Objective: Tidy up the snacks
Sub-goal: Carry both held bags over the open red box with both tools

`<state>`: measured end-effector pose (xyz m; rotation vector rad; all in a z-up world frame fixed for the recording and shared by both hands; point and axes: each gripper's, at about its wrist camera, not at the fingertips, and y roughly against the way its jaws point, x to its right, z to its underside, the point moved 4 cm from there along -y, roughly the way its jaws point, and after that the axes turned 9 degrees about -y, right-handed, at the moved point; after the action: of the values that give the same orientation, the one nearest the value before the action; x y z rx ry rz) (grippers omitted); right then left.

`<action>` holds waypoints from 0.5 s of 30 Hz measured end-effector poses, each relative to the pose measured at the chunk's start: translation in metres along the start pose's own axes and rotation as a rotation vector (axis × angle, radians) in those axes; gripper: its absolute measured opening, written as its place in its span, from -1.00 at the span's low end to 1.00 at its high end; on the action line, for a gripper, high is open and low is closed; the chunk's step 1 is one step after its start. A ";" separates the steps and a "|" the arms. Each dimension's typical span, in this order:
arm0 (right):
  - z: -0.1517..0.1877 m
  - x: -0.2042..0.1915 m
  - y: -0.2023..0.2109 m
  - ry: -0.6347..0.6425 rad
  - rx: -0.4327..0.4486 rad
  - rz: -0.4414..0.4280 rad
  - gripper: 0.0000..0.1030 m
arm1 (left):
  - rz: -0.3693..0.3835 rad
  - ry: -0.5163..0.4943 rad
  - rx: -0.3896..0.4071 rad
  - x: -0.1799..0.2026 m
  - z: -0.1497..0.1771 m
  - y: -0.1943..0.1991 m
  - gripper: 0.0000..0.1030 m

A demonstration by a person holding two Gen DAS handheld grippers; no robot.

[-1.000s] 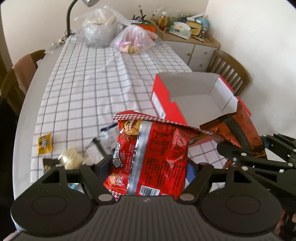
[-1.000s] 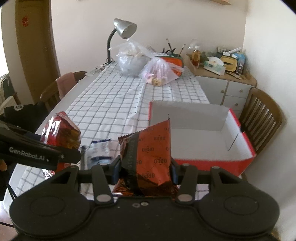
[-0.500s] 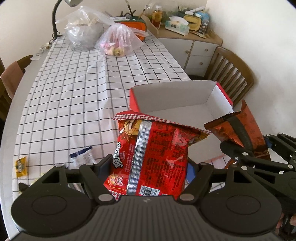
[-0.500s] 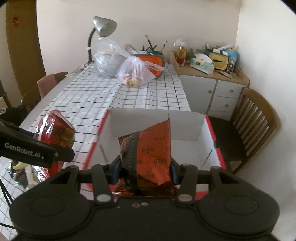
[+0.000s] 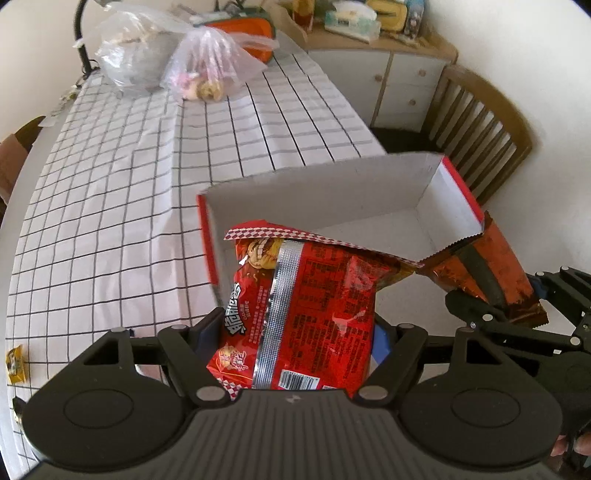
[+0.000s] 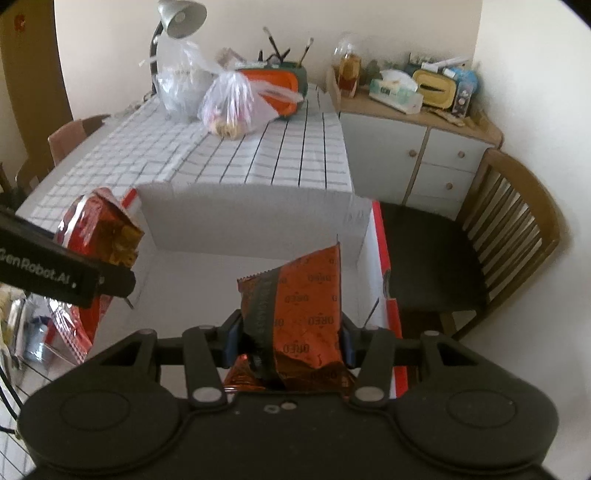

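- Since a second ago, both my hands are carrying their packets over from the open tablecloth to above the red cardboard box [image 5: 388, 192], which is now filling the middle of both views; the small yellow candy [image 5: 14, 363] is sliding off toward the left edge.
- Left wrist view: my left gripper [image 5: 295, 332] is clamping the red noodle packet [image 5: 306, 317] between its blue pads, jaws spread fairly wide around the packet's puffy body. The packet is standing upright, its checkered top seam hanging over the box's near left corner. At the right, my right gripper [image 5: 491, 306] is showing side-on with the orange Oreo packet [image 5: 491, 258] pinched in it, over the box's right end.
- Right wrist view: my right gripper is squeezing the Oreo packet at its lower half, jaws partly closed, the packet poking upright over the white box floor near the right wall. At the left, the noodle packet is hovering over the box's left wall, held by the left gripper. Beyond the box, two plastic bags [image 6: 236, 103] and a desk lamp [image 6: 177, 18] are sitting at the far end of the checked tablecloth [image 6: 288, 155], and a wooden chair [image 6: 517, 229] is standing to the right.
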<state>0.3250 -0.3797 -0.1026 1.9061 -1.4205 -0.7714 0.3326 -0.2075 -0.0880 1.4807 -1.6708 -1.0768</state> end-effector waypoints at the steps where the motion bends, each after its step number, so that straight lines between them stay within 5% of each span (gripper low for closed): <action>1: 0.001 0.001 -0.004 0.004 -0.009 0.002 -0.07 | -0.005 -0.001 -0.010 0.002 -0.002 -0.005 0.50; 15: 0.011 0.004 -0.046 0.070 -0.102 -0.024 -0.06 | -0.091 -0.052 -0.112 0.020 -0.015 -0.064 0.48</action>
<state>0.3456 -0.3755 -0.1453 1.8570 -1.2940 -0.7655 0.3721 -0.2308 -0.1389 1.4795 -1.5638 -1.2472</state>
